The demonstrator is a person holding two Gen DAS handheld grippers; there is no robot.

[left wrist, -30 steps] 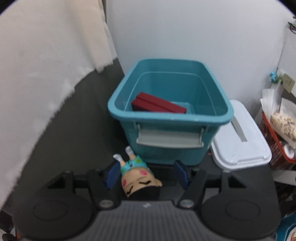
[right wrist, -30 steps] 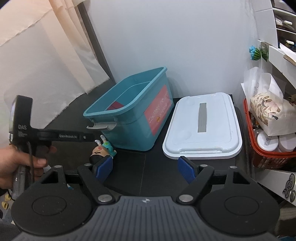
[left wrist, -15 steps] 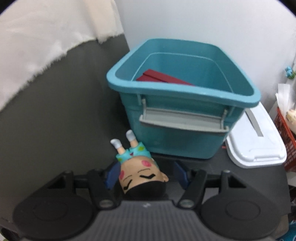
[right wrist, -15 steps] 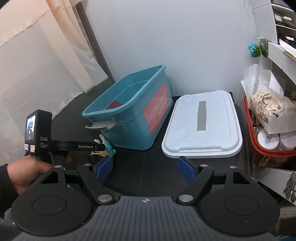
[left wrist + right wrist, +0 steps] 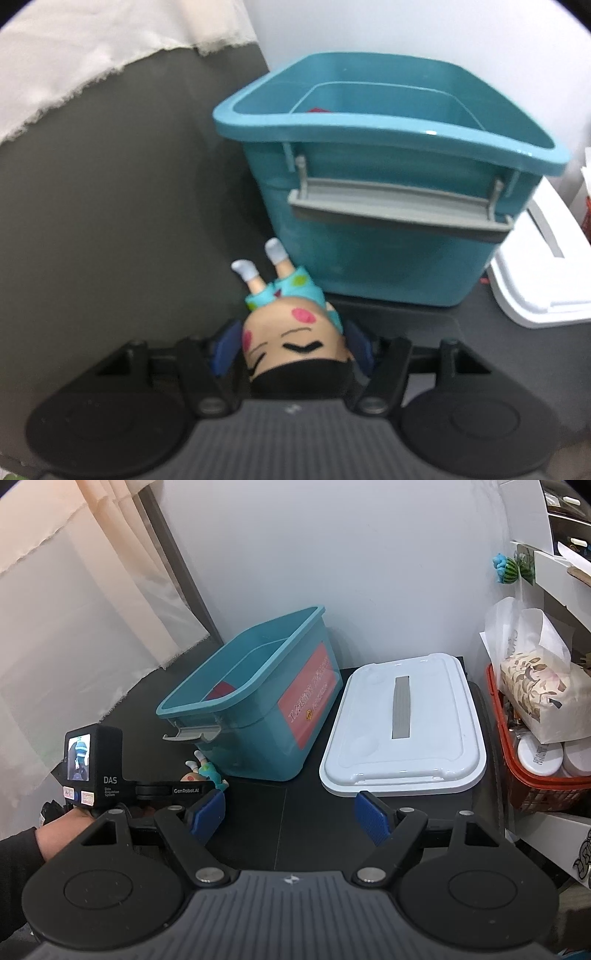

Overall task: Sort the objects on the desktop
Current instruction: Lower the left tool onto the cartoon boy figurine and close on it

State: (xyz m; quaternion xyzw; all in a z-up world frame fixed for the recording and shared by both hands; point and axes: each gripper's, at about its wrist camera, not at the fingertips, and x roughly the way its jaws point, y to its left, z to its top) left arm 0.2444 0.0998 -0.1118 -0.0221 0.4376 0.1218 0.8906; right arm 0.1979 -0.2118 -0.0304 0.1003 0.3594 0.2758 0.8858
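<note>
Left wrist | left tongs (image 5: pixel 293 349) wide around glossy doll (image 5: pixel 291 332) | right tongs (image 5: pixel 290 818) wide, empty

On the left tool (image 5: pixel 207 794), seen from the right wrist camera, the body under its small screen reads "DAS", with finer lines below too small to make out, and the bar running forward reads "GenRobot.AI". The red label (image 5: pixel 308 694) on the side of the bin (image 5: pixel 258 716) carries pale lettering and a round mark, too slanted and blurred to read.
</note>
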